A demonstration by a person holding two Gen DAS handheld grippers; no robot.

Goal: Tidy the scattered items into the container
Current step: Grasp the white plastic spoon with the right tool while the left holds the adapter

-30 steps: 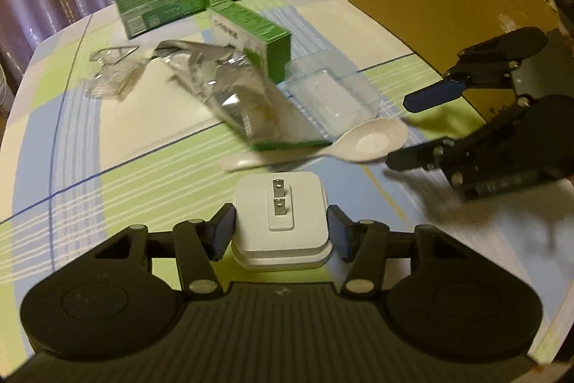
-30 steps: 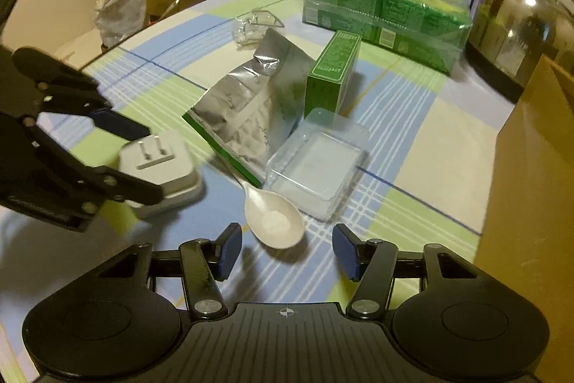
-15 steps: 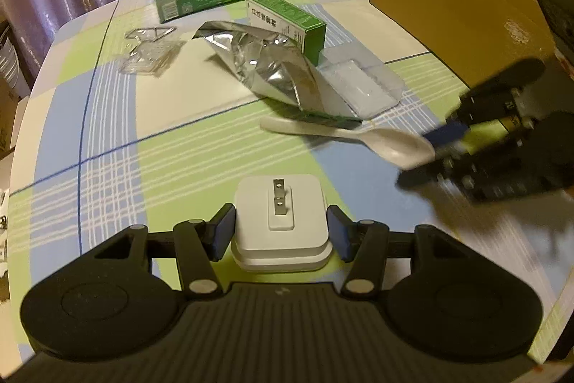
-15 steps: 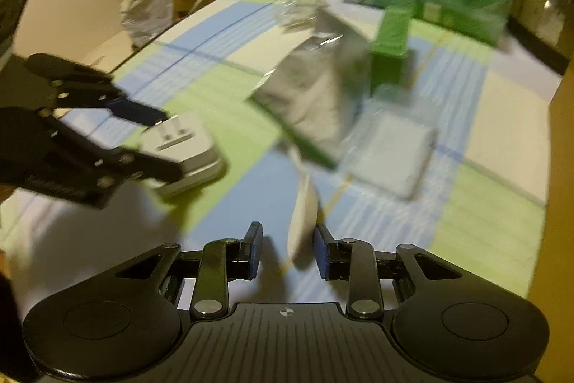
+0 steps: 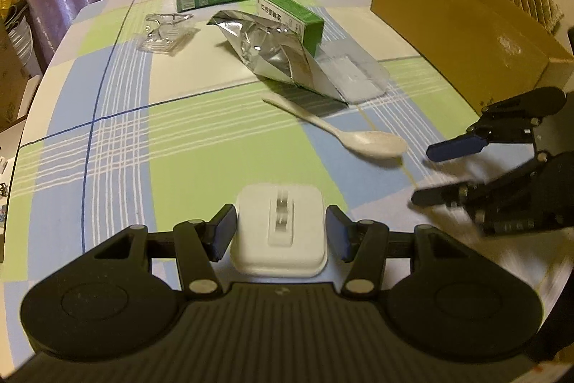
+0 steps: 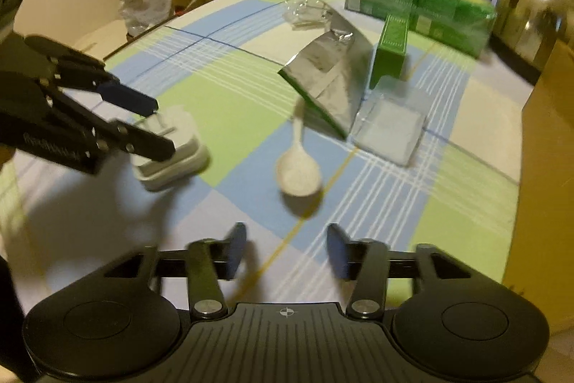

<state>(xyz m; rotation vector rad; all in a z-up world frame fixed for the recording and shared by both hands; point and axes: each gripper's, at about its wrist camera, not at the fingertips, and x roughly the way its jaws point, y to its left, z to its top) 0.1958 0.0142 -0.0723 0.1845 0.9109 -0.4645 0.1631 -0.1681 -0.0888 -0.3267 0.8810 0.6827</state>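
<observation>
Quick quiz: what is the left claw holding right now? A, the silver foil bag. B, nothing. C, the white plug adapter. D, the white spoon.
C: the left claw has its fingers closed on both sides of the white plug adapter, while the white spoon and silver foil bag lie on the table.

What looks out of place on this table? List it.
The silver foil pouch lies crumpled and torn open, leaning on the small green box. A white spoon lies loose beside it, with empty clear plastic trays scattered about.

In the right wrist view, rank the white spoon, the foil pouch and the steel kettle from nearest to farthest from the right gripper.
1. White spoon: just ahead of the right gripper, on the table.
2. Foil pouch: farther ahead, mid-table.
3. Steel kettle: far right corner.
</observation>
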